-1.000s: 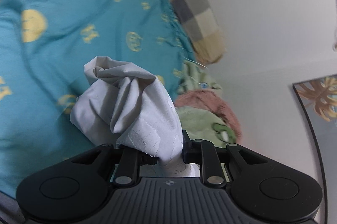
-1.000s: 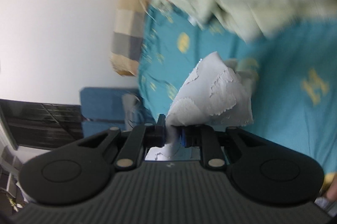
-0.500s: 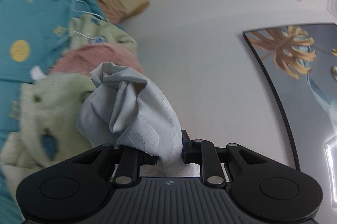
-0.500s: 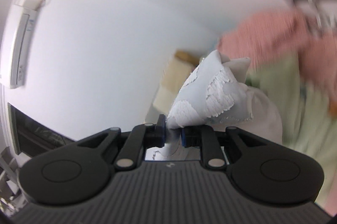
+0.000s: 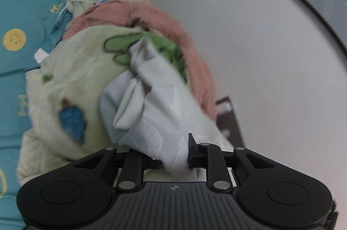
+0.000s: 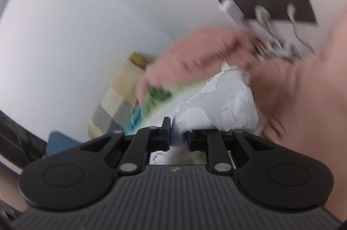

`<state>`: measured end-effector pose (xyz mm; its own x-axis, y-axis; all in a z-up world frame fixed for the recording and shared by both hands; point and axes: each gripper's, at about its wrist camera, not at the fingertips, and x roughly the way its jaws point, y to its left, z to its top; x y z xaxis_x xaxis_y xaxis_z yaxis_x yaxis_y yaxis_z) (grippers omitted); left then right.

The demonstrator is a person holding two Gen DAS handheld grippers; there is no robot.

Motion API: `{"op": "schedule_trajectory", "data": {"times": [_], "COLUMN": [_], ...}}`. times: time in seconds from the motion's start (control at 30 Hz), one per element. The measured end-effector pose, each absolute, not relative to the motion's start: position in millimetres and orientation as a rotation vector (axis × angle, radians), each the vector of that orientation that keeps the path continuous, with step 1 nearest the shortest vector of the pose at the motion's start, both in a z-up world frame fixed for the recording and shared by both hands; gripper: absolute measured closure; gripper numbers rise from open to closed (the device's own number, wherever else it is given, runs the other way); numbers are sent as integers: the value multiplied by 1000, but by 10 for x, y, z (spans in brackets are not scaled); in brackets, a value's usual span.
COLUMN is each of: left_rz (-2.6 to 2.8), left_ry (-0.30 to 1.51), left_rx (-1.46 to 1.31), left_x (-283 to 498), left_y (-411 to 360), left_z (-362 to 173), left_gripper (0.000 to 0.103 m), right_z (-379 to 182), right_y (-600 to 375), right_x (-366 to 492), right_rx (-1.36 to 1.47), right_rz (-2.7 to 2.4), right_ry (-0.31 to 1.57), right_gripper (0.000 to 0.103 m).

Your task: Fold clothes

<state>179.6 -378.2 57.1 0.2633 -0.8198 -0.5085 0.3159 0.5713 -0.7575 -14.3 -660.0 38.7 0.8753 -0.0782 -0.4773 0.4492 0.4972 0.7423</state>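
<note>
Both wrist views close, sharing pink blanket (image 5: 177, 28) (image 6: 195, 50)

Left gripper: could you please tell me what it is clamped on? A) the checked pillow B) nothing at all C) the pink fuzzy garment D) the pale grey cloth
D: the left gripper is shut on a bunch of the pale grey cloth, in front of the pink garment.
</note>
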Motion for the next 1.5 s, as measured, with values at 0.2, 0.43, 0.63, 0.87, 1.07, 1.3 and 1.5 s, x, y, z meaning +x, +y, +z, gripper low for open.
{"op": "schedule_trajectory", "data": {"times": [0.2, 0.43, 0.63, 0.87, 1.07, 1.3, 1.5], "left_rz": [-819, -752, -725, -754, -730, -709, -697], "left_ry": [1065, 1023, 931, 771, 654, 535, 446], "left_rx": [-407, -275, -100, -3, 53, 111, 119], "left_x": [1378, 1161, 871, 392, -131, -693, -1117], "left_y": [-3519, -3505, -3422, -3140, -2804, -2388, -2060], "left_z": [331, 346, 724, 1266, 1714, 2072, 2189], "left_gripper": [81, 58, 10, 0, 0, 0, 0], "right_z": [160, 70, 334, 834, 1134, 1358, 1435], "right_y": [-6237, -6114, -6022, -5700, -5286, -4697, -4186], "right_x": [-434, -492, -675, -1016, -1294, -1601, -1848], "right_rx": [979, 954, 897, 721, 616, 455, 318], "right_rz": [-324, -350, -392, -417, -385, -352, -346], "right_ry": [534, 546, 536, 448, 427, 414, 371], "right_gripper": [86, 84, 54, 17, 17, 17, 17]}}
